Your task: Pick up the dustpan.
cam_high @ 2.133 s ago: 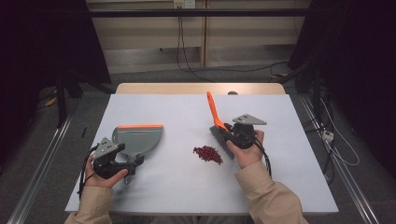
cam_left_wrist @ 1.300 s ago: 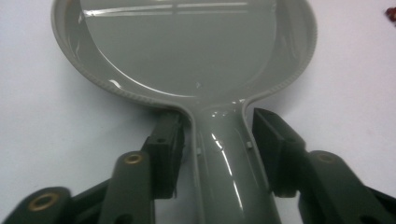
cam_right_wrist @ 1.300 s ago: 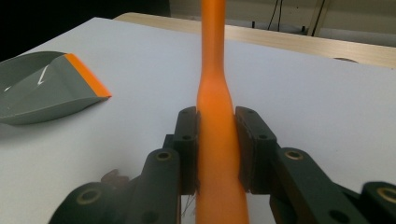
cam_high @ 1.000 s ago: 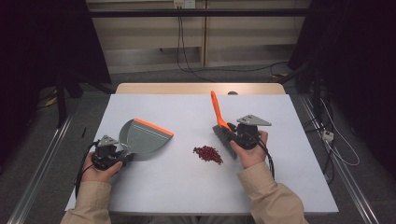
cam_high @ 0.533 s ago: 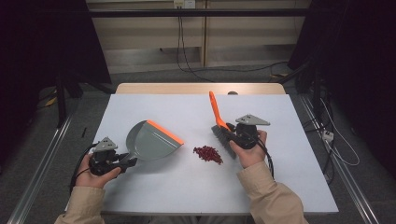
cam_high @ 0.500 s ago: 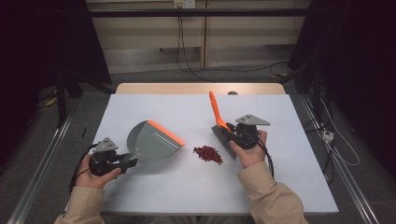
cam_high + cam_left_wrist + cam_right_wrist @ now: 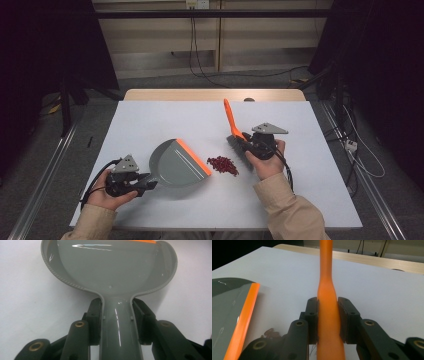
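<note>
Sweeping step: left gripper [image 7: 145, 184] clamping dustpan [image 7: 176, 163], right gripper [image 7: 243, 144] clamping brush [image 7: 232, 126] (keep lip flat beside beans [image 7: 223, 165]).

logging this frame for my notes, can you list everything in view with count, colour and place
dustpan: one, grey with an orange front lip, left of table centre, lip toward the pile
brush: one, orange handle with dark bristles, right of centre, bristles just right of the pile
red bits: one small dark red pile, between dustpan and brush
table: one, white top with a wooden far edge
cables: several, dark, on the floor beyond the table
left gripper: one, black, shut on the dustpan handle
right gripper: one, black, shut on the brush handle
sleeves: two, beige, at the near edge
</note>
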